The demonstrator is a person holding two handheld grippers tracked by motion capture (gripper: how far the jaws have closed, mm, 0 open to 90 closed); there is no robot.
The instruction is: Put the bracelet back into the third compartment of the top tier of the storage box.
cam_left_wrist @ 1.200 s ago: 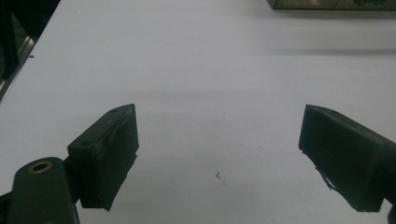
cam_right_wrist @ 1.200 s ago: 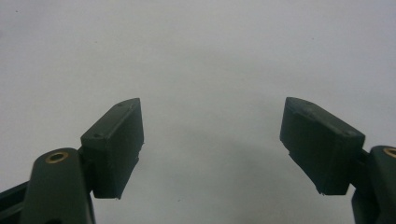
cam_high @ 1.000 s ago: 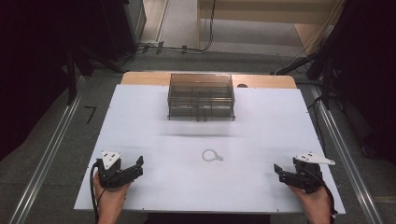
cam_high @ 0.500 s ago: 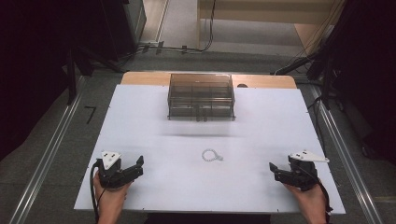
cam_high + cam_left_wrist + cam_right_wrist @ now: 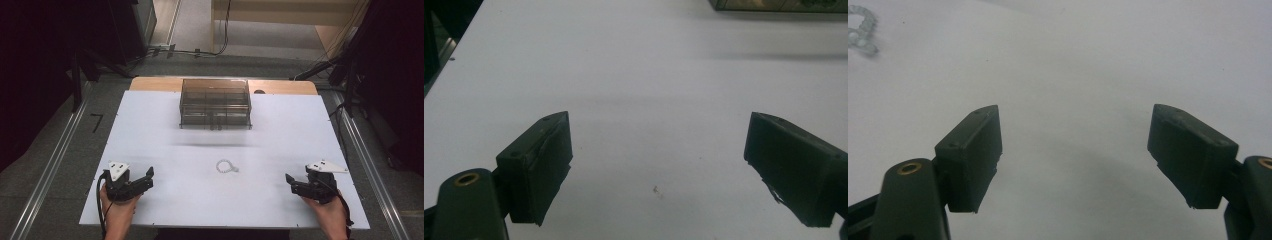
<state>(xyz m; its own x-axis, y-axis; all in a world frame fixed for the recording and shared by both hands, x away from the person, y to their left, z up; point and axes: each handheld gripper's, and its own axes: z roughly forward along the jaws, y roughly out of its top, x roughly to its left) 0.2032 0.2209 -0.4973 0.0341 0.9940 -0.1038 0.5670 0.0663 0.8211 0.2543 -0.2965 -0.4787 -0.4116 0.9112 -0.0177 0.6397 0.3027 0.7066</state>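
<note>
A small clear beaded loop (image 5: 227,166) lies on the white table (image 5: 165,135), a little in front of its middle. My left gripper (image 5: 146,180) rests near the front left edge, held by a hand, jaws wide apart and pointing right. Nothing but bare table lies between the jaws of the left gripper (image 5: 659,145). My right gripper (image 5: 291,184) sits near the front right edge, also open, pointing left toward the loop. In the right gripper view, the right gripper (image 5: 1075,135) holds nothing, and the beaded loop (image 5: 860,32) lies far off at the upper left.
A dark see-through drawer box (image 5: 215,103) stands at the back middle of the table; its lower edge (image 5: 774,4) is at the top of the left gripper view. Beyond the table's edges are metal floor rails and cables.
The right gripper has slid a little to the left, toward the table's middle. The left gripper has hardly moved. Both stay open.
</note>
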